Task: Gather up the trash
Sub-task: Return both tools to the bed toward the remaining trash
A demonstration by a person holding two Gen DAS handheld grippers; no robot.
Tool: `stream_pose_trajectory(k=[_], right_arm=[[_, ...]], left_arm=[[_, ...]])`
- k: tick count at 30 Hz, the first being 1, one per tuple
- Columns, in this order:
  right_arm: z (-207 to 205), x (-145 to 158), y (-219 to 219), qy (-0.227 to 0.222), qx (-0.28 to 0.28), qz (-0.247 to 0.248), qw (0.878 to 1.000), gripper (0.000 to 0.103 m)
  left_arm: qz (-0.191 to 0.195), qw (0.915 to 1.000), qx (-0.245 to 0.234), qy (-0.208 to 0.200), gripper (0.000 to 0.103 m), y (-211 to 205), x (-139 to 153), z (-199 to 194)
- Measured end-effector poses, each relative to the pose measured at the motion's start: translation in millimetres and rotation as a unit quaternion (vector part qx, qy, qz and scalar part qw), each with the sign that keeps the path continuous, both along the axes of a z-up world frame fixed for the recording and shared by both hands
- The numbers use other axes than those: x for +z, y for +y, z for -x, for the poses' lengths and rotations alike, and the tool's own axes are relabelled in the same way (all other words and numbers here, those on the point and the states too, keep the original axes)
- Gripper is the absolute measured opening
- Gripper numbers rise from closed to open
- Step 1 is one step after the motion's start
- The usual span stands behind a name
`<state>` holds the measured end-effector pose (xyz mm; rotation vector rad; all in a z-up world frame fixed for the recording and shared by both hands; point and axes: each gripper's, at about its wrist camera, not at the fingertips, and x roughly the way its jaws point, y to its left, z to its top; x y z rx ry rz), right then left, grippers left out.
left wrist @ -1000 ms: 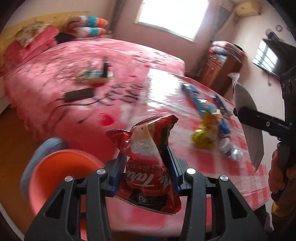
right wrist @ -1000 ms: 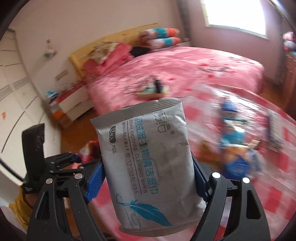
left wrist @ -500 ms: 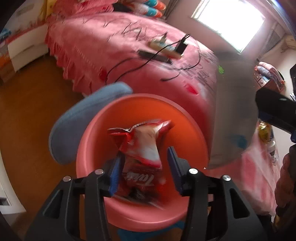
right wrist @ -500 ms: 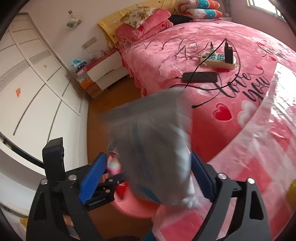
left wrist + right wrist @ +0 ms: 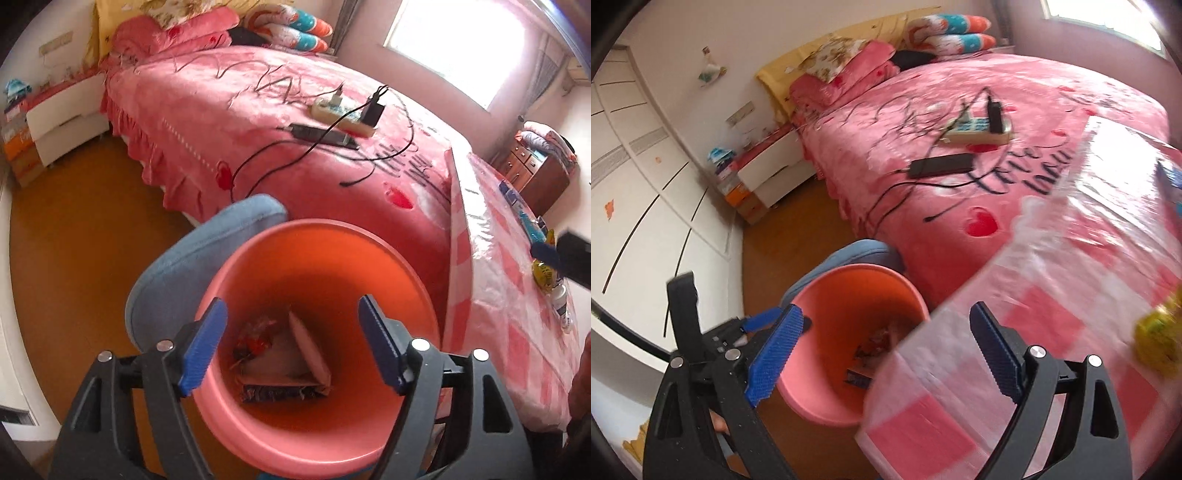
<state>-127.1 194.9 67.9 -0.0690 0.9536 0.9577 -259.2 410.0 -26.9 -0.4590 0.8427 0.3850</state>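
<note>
Below, the pink bin (image 5: 332,435) holds two packets (image 5: 284,365).

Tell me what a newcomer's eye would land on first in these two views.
The big pink bin fills the foreground under the open left claw, with a grey wipes pack and a red snack wrapper lying at its bottom. Behind it spreads the pink bed, with a power strip and black cables on it. To the right, the checked tablecloth runs under the open right claw.

A power strip (image 5: 341,114) and black phone (image 5: 325,134) lie on the pink bed (image 5: 229,107).
</note>
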Motion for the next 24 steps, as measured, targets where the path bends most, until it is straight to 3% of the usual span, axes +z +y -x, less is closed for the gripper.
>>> stream_pose_trajectory(k=[12, 24], right_arm=[[15, 1, -73, -0.029, -0.022, -0.007, 0.999, 0.091], [11, 2, -141, -0.027, -0.068, -0.032, 0.997, 0.091]], left_arm=[[-0.028, 0.9983, -0.034, -0.037, 0.082, -47, 46, -18], [-0.06, 0.9942, -0.084, -0.031, 0.084, -113, 74, -41]])
